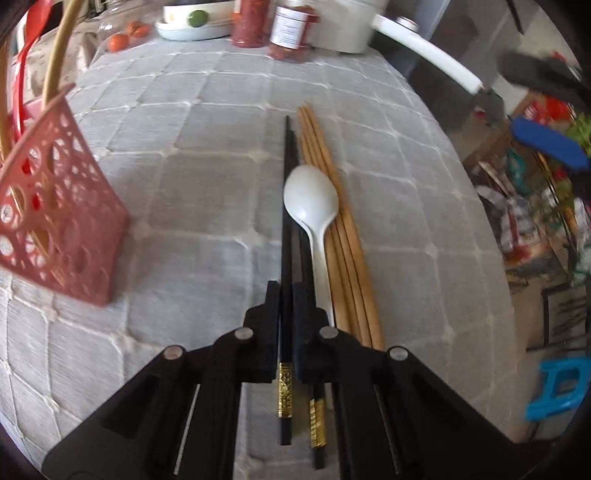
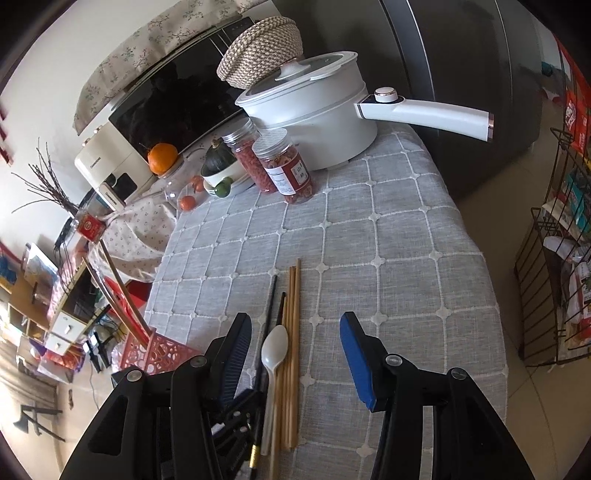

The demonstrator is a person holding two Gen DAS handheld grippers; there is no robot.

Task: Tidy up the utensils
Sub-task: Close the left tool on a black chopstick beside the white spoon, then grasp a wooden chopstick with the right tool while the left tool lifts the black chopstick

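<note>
Black chopstick (image 1: 285, 236) pinched within left hand-held gripper (image 1: 285, 295)

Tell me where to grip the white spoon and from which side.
Grip the white spoon on its slim handle, from above, jaws spanning its width. It lies flat between the black chopsticks and wooden chopsticks, so side access looks blocked; the broad bowl would probably slip.

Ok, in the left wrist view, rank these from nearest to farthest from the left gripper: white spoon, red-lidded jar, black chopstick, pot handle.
1. Black chopstick: between the left gripper's pads, gripped.
2. White spoon: just right of it, ahead.
3. Pot handle: far right, past the table edge.
4. Red-lidded jar: at the table's far end. Handle and jar are close to call.
</note>
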